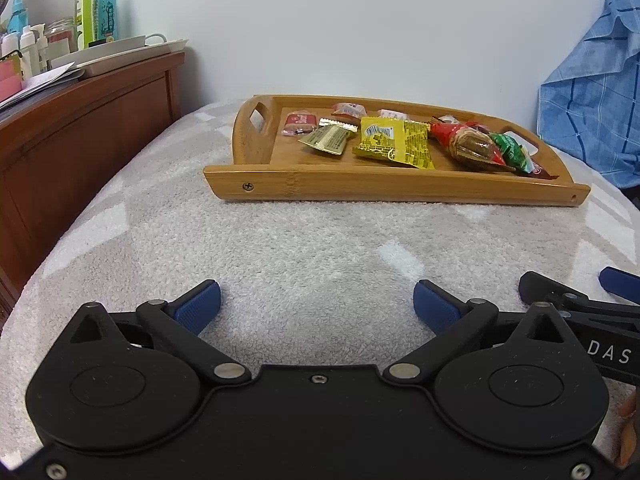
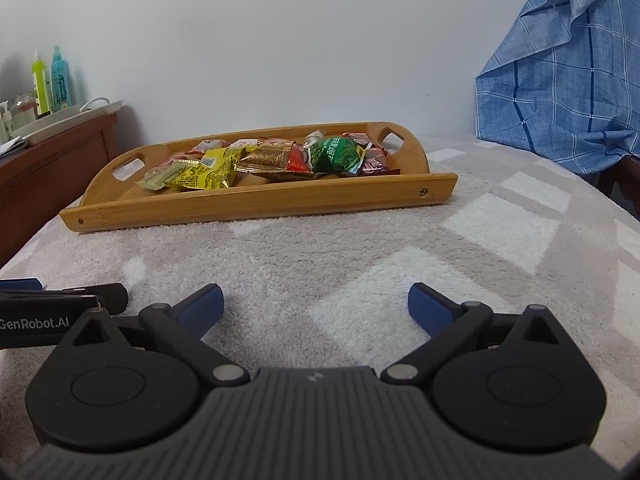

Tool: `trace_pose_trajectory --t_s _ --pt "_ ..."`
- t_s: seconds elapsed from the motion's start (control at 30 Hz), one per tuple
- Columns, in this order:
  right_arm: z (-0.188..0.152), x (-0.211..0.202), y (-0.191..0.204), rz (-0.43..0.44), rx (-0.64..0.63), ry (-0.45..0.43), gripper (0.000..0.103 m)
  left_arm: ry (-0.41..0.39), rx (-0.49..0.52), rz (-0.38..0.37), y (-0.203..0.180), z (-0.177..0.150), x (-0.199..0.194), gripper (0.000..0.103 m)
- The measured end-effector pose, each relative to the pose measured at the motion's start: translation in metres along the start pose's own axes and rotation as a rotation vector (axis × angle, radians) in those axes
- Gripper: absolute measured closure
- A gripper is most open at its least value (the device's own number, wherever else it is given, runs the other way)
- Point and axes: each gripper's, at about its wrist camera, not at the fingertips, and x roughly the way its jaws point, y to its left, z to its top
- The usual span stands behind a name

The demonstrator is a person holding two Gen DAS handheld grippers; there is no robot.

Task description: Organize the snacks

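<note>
Pale grey fleece blanket [image 1: 304, 248] with lighter squares covers the surface on which everything lies, with a plain white wall behind, a dark wooden cabinet [image 1: 80, 128] at the left and a blue checked cloth [image 2: 560, 80] hanging at the right.

Far across the blanket sits an oblong bamboo tray with cut-out handles [image 1: 360, 190], its long axis running left to right across both views, its near wall facing the grippers. All the snacks I can see lie inside it: a yellow crinkled packet [image 1: 394, 140] near the middle, a gold foil sachet [image 1: 328, 140] to its left, a small red and pink wrapped sweet [image 1: 298, 122] further left, and a red cone-shaped bag [image 1: 466, 142] with a green wrapper [image 1: 510, 148] at the right end. No snack lies loose on the blanket.

Both tools hover low over the near blanket, side by side and well short of the tray. The left gripper [image 1: 317, 304] stands with its blue pads spread wide and only blanket between them; the right gripper [image 2: 316, 302] is likewise spread wide and empty.

From the left jaws the tray lies ahead and slightly right, with the gold sachet and yellow packet closest in line. From the right jaws it lies ahead and left; its right end, with the green wrapper, is the nearer part. With everything in the tray, the task looks all but done.
</note>
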Motion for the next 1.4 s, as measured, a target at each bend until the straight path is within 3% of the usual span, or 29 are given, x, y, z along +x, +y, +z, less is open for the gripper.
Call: trace_pose_trajectory --t_s 1.4 --pt "0.0004 0.0012 0.002 -0.009 -0.011 0.006 0.0 -0.013 -0.002 -0.011 0.0022 -0.0029 0.0002 0.0"
